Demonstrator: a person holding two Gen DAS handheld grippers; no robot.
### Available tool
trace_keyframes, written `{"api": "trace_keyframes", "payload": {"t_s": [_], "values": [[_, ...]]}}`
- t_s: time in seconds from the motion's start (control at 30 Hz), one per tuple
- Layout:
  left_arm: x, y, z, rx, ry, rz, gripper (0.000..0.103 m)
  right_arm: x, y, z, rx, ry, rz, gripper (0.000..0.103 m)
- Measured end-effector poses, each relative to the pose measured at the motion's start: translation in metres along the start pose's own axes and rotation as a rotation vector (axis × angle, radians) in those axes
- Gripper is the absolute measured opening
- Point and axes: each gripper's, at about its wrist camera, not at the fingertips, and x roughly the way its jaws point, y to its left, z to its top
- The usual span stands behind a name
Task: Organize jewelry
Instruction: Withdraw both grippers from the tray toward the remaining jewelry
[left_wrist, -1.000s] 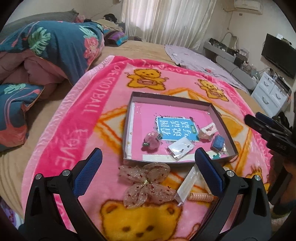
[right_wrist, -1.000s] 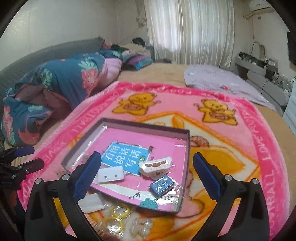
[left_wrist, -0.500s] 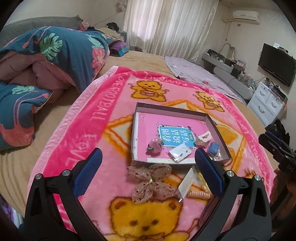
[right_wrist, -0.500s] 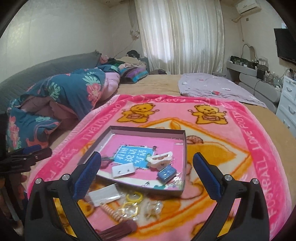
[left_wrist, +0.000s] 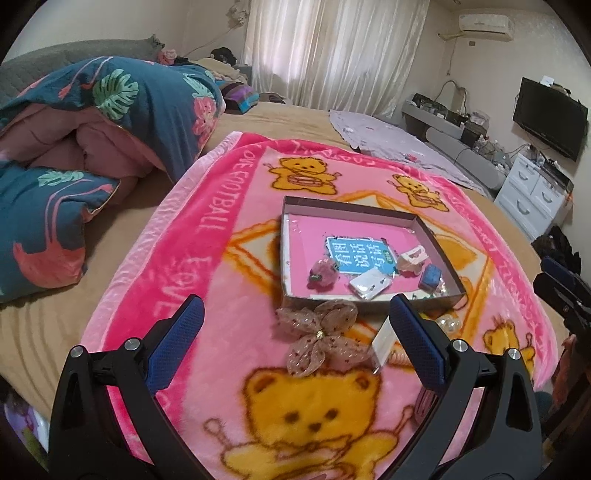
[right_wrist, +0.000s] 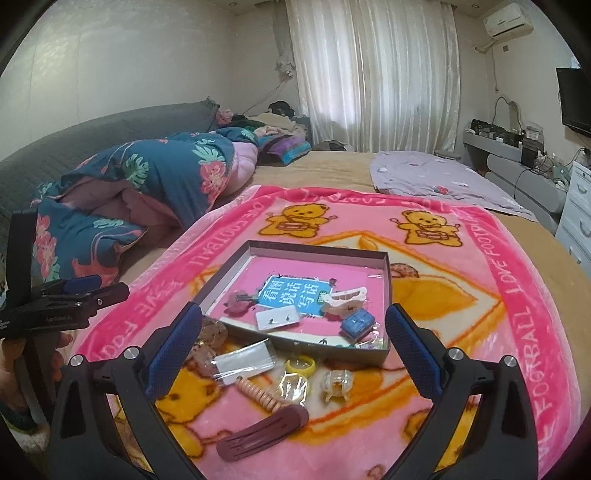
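Observation:
A shallow box tray (left_wrist: 291, 206) (right_wrist: 386, 347) lies on a pink bear blanket (left_wrist: 207, 236). It holds a pink bauble (left_wrist: 322, 274), an earring card (left_wrist: 369, 282) (right_wrist: 277, 318), a white claw clip (right_wrist: 345, 297) and a blue case (right_wrist: 356, 324). In front of the tray lie a beige sequin bow (left_wrist: 319, 334), a clear packet (right_wrist: 245, 360), a coil hair tie (right_wrist: 258, 393), a yellow ring (right_wrist: 301, 365), a clear claw clip (right_wrist: 336, 384) and a maroon barrette (right_wrist: 262, 432). My left gripper (left_wrist: 295, 343) and right gripper (right_wrist: 291, 350) are open, empty, held back above these items.
A folded floral quilt (left_wrist: 103, 122) lies on the bed to the left. A lilac cloth (right_wrist: 443, 184) lies at the back right. White drawers (left_wrist: 535, 195) and a TV (left_wrist: 550, 118) stand beyond the bed's right edge.
Both grippers have pulled back and up from the tray, so more of the blanket and the loose items shows. Nothing was picked up or moved.

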Motion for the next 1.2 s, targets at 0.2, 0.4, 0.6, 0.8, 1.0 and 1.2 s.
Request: {"api": "trace_keyframes", "payload": {"t_s": [0.2, 0.4, 0.6, 0.8, 1.0, 1.2], "values": [[-0.004, 0.005, -0.012, 0.016, 0.014, 0.011, 0.093, -0.001, 0.009, -0.011, -0.033, 0.03, 0.006, 0.099], [-0.007, 0.004, -0.026, 0.025, 0.029, 0.015, 0.094, -0.002, 0.014, -0.022, -0.053, 0.06, 0.001, 0.099], [-0.006, -0.004, -0.034, 0.053, 0.043, 0.011, 0.093, -0.001, 0.013, -0.037, -0.077, 0.108, -0.008, 0.099], [-0.003, -0.013, -0.045, 0.08, 0.066, -0.002, 0.094, 0.0, 0.009, -0.059, -0.095, 0.163, -0.021, 0.099], [0.004, -0.02, -0.052, 0.097, 0.096, -0.021, 0.094, 0.002, 0.001, -0.076, -0.092, 0.21, -0.025, 0.099], [0.015, -0.03, -0.062, 0.123, 0.124, -0.035, 0.093, 0.007, -0.006, -0.093, -0.08, 0.254, -0.028, 0.099]]}}
